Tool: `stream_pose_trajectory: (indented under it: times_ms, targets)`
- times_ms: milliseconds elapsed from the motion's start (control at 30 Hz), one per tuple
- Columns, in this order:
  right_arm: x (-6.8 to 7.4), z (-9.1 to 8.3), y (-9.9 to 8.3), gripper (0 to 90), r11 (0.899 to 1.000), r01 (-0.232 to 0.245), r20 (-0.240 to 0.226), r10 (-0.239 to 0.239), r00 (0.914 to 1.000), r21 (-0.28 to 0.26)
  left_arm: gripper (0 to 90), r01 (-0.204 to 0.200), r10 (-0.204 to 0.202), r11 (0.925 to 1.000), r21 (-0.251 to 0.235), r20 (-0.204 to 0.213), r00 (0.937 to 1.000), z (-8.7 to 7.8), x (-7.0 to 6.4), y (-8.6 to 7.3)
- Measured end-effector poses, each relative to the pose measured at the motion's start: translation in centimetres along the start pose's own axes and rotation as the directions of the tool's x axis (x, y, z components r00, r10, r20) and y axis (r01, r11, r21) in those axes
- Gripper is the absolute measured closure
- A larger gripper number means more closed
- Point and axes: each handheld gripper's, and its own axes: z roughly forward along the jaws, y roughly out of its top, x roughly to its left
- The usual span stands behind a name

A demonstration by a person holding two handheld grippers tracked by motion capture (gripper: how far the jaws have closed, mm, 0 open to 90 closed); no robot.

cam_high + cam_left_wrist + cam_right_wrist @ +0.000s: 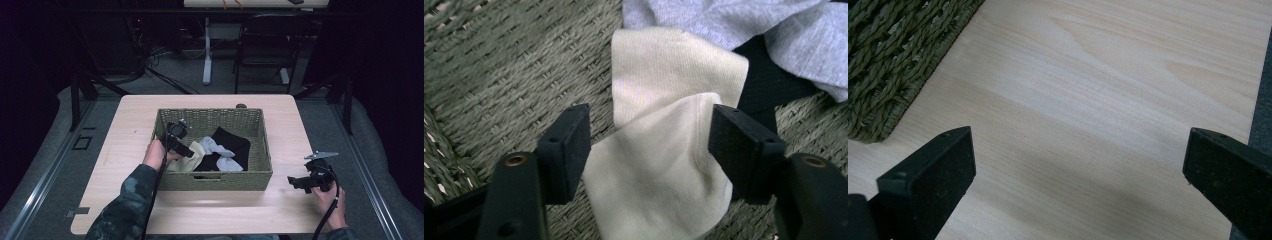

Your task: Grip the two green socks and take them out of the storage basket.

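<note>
step: reaching for the cream sock (pixel 664 165) in the basket (pixel 165 120) | left gripper (pixel 649 145): jaws wide, one on each side of the sock, not pinching yet | grey sock (pixel 744 25) just past it | right gripper (pixel 1078 170): wide, holds nothing, over the table (pixel 1128 75) | next: i think close on the sock, then lift

Bare surface (pixel 285 125) right of the basket (pixel 215 181), wide enough for a gripper; more bare wood along the near edge. Inside, woven floor free at the left half, walls hemming all four sides. Right half blocked by cream sock (pixel 664 150), grey socks (pixel 220 150) and black cloth (pixel 232 140).
</note>
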Motion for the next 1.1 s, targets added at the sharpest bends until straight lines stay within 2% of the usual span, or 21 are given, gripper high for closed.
stream_pose_trajectory:
  times_ms: [100,167,233,267,400,467,567,600,633,700,867,933,1000,1033,1100]
  targets:
    - [0.0,0.0,0.0,0.0,1.0,0.0,-0.001,0.0,1.0,0.0,39.5,0.003,-0.003,0.9999,0.012,0.012,0.9999,0.1,0.1,0.0]
    - [0.0,0.0,0.0,0.0,1.0,-0.001,0.0,0.001,1.0,-0.002,42.6,-0.002,0.002,0.9984,0.057,0.007,1.0,0.6,0.2,0.1]
    - [0.0,0.0,0.0,0.0,1.0,-0.001,-0.001,0.001,1.0,-0.002,43.8,0.002,-0.003,0.9978,0.066,0.003,1.0,0.7,0.1,0.2]
    - [0.0,0.0,0.0,0.0,1.0,0.0,-0.002,0.0,1.0,-0.003,46.4,0.001,-0.001,0.9958,0.091,-0.005,1.0,0.9,0.2,0.2]
    - [0.0,0.0,0.0,0.0,1.0,-0.001,-0.001,0.001,1.0,-0.003,55.3,-0.008,0.008,0.9917,0.128,-0.001,1.0,1.3,0.1,0.3]
    - [0.0,0.0,0.0,0.0,1.0,-0.002,-0.002,0.002,1.0,-0.003,62.7,-0.004,0.004,0.9914,0.131,0.004,1.0,1.4,0.1,0.3]
    - [0.0,-0.1,0.0,0.0,1.0,-0.001,0.0,0.001,1.0,-0.003,79.4,-0.009,0.008,0.9927,0.12,0.008,0.9999,1.2,0.1,0.3]
    - [0.0,-0.1,0.0,0.0,1.0,-0.002,-0.001,0.002,1.0,-0.003,79.4,-0.013,0.012,0.9935,0.113,0.009,0.9999,1.1,0.0,0.3]
    - [0.0,0.0,0.0,0.0,1.0,-0.003,0.001,0.003,1.0,-0.003,85.3,-0.012,0.011,0.9953,0.096,0.012,0.9999,0.9,0.0,0.3]
    - [0.0,0.0,0.0,0.0,1.0,-0.004,0.001,0.004,1.0,-0.003,89.9,-0.018,0.017,0.9962,0.085,0.01,0.9998,0.7,-0.1,0.2]
    - [-0.1,0.0,0.0,0.2,1.0,-0.003,-0.001,0.003,1.0,-0.001,89.2,-0.028,0.027,0.9927,0.117,0.007,0.9996,0.9,-0.1,0.3]
    - [0.0,0.0,0.1,0.3,1.0,-0.004,0.003,0.004,1.0,-0.002,66.5,-0.003,0.001,0.9912,0.133,0.014,0.9999,1.0,0.2,0.4]
    - [0.0,0.0,0.0,0.3,1.0,-0.003,0.003,0.003,1.0,-0.002,62.2,0.006,-0.008,0.989,0.148,0.016,0.9998,1.2,0.3,0.4]
    - [0.0,0.0,0.0,0.3,1.0,-0.003,0.003,0.003,1.0,-0.002,62.3,0.006,-0.008,0.989,0.148,0.016,0.9998,1.2,0.3,0.4]
    - [0.0,0.0,0.0,0.4,1.0,-0.004,0.003,0.004,1.0,-0.001,68.4,0.001,-0.004,0.9861,0.166,0.022,0.9998,1.4,0.2,0.4]
